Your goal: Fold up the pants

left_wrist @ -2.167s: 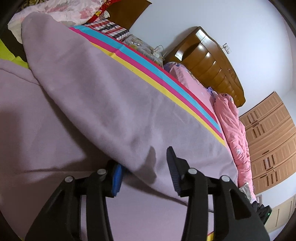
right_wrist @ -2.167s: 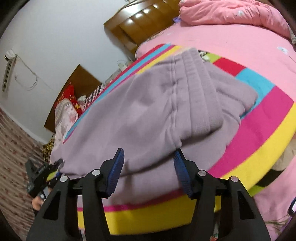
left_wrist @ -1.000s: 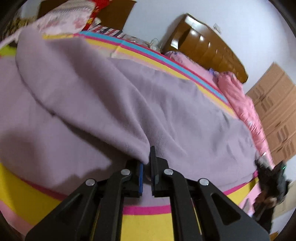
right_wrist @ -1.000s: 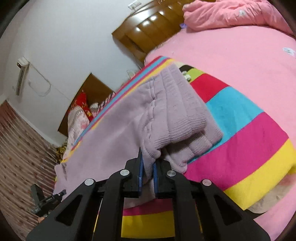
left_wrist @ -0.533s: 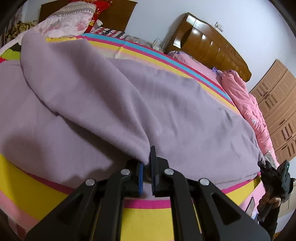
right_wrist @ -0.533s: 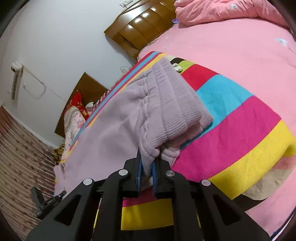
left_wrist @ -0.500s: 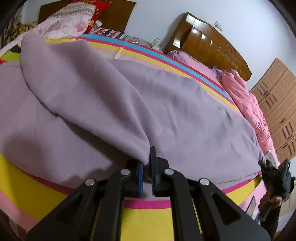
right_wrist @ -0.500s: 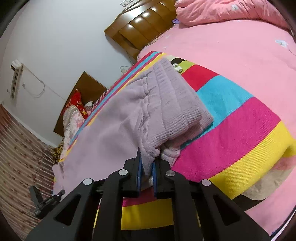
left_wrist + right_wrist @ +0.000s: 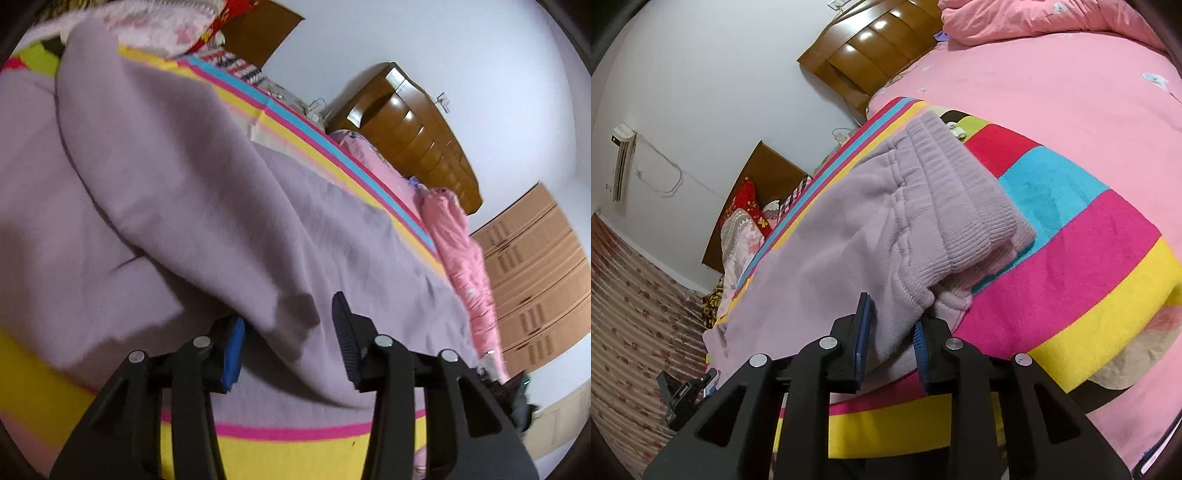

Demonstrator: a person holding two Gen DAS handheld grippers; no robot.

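Your left gripper point(image 9: 288, 339) is spread wide, its 2 fingers apart with a folded edge of the lilac sweatpants point(image 9: 207, 206) lying loose between them, not pinched. Your right gripper point(image 9: 891, 334) has its fingers partly parted around the ribbed waistband corner point(image 9: 916, 291); the fabric sits between the blue pads, but you cannot tell whether they press on it.

The sweatpants lie spread on the striped blanket point(image 9: 1082, 258), folded over on themselves: in the left wrist view, 1 leg layer overlaps the other near the fingers, and in the right wrist view, the waistband end is doubled, the upper layer resting on a lower one.

Beyond the blanket's far edge lies the pink bedsheet point(image 9: 1052, 81), with a bunched pink quilt point(image 9: 461, 236) on it. Further back stand the wooden headboard point(image 9: 417, 129), a wardrobe point(image 9: 535, 273) and the white wall; an air conditioner point(image 9: 622, 162) hangs at upper left in the right wrist view.
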